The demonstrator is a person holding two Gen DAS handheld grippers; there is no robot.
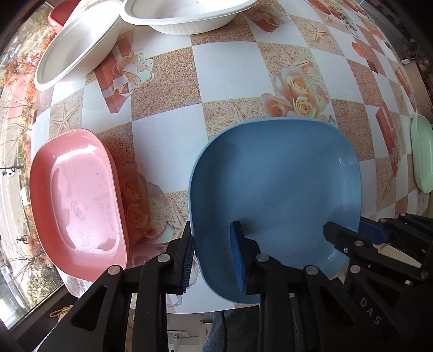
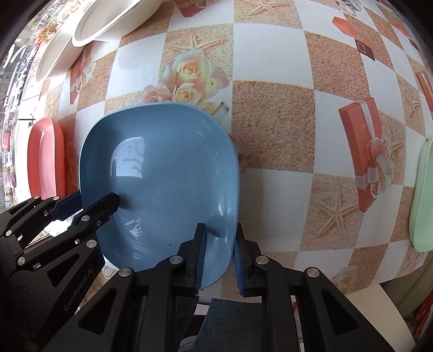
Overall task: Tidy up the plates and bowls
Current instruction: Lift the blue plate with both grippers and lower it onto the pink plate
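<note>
A square blue plate (image 1: 273, 176) hangs a little above the table, gripped at its near edge from both sides. My left gripper (image 1: 212, 243) is shut on the plate's left rim, one pad inside and one outside. My right gripper (image 2: 220, 243) is shut on the right rim of the same blue plate (image 2: 162, 168) in the same way. Each view also catches the other gripper: the right gripper (image 1: 351, 230) and the left gripper (image 2: 86, 200). To the left, a pink plate (image 1: 81, 195) lies flat on the table.
Two white paper bowls (image 1: 184, 13) (image 1: 78, 46) sit at the far left of the checkered tablecloth (image 1: 224, 70). A pale green plate (image 2: 423, 195) lies at the right edge. The table's near edge runs just below the grippers, with a person's jeans beneath.
</note>
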